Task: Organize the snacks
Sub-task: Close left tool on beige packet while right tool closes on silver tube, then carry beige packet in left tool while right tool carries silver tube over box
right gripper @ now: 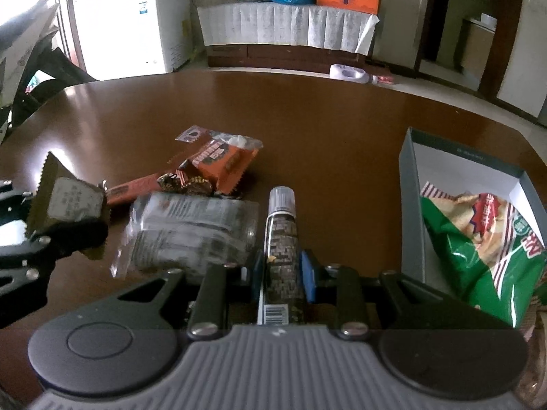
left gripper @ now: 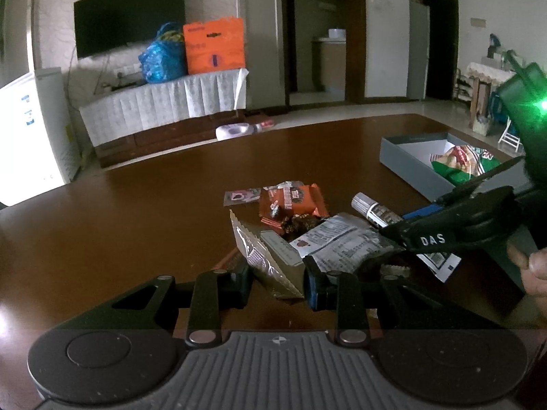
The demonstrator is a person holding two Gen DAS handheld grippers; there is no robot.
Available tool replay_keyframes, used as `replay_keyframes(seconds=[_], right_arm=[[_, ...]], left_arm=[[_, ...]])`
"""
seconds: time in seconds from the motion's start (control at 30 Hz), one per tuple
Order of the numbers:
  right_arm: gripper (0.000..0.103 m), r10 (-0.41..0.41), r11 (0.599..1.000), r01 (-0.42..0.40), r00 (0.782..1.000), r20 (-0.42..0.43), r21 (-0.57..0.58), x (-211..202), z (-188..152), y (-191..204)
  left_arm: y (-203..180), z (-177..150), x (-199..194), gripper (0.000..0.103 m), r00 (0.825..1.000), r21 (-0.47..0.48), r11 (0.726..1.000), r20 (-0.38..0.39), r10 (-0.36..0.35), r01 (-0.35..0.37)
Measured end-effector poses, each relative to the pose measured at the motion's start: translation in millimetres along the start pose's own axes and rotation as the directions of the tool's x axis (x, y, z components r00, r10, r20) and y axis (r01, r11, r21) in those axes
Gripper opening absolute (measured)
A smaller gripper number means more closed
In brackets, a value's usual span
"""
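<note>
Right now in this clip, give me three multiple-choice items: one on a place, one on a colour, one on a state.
1. Where is the green chip bag?
A. in the grey box
B. on the floor
C. in the left gripper

2. What colour is the tube's cap?
A. red
B. silver
C. blue

3. What does the right gripper hold?
A. nothing
B. an orange bar
C. the tube

Answers: 1 A, the bag lies inside the box walls. 2 B, the cap end shines silver. 3 C, the blue pads flank the tube closely.

Dark TV (left gripper: 128, 17) (wall-mounted) above orange bag (left gripper: 214, 45), blue bag (left gripper: 160, 56).
</note>
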State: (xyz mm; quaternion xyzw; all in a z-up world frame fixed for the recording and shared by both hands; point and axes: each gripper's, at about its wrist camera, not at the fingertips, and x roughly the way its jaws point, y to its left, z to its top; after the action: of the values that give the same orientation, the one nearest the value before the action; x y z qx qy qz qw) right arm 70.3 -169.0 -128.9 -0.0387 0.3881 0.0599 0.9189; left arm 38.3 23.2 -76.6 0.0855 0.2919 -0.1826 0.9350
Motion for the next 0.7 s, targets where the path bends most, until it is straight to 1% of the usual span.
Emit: replay_keyframes(seconds=[0.2,0.27,0.33,0.37,0.6,0.7], right_arm=[[0.025,-0.03,1.0,0.03,1.0,-0.001,-0.004,6.6,5.9,4.6],[0.032,-0.039,0.999,0.039,0.999,-0.005,0.002,8.5,8.8,4.4],[0.042,-0.054,0.998,0.054,0.998,-0.011,0.018,10.4,11.4,2.8],[0.043,-0.056,0.998,0.057,0.998,-0.012,0.022,11.5,12.5,2.0],[0.043,-0.061,0.998,0.061,0.998,0.0,-0.016,13.7,14.8,8.8],[0.034,-0.042,0.999,0.042,0.999,0.005,-0.031,12.1,13.3,10.6]], left_arm=[[0.3,-0.6,-0.5,0.031,1.0,-0.002,1.0,0.001,-0.004,0.004],[-0.1,-0.7,-0.8,0.031,1.0,0.0,1.0,0.001,-0.004,0.004],[-0.6,-1.0,-1.0,0.031,1.0,0.001,1.0,0.002,-0.008,0.008],[-1.3,-0.6,-0.3,0.031,1.0,0.002,1.0,0.001,-0.008,0.008],[-1.6,0.6,-1.2,0.032,1.0,0.004,1.0,0.003,-0.007,0.007],[-1.3,1.3,-2.6,0.032,1.0,0.004,1.0,0.006,-0.006,0.006]])
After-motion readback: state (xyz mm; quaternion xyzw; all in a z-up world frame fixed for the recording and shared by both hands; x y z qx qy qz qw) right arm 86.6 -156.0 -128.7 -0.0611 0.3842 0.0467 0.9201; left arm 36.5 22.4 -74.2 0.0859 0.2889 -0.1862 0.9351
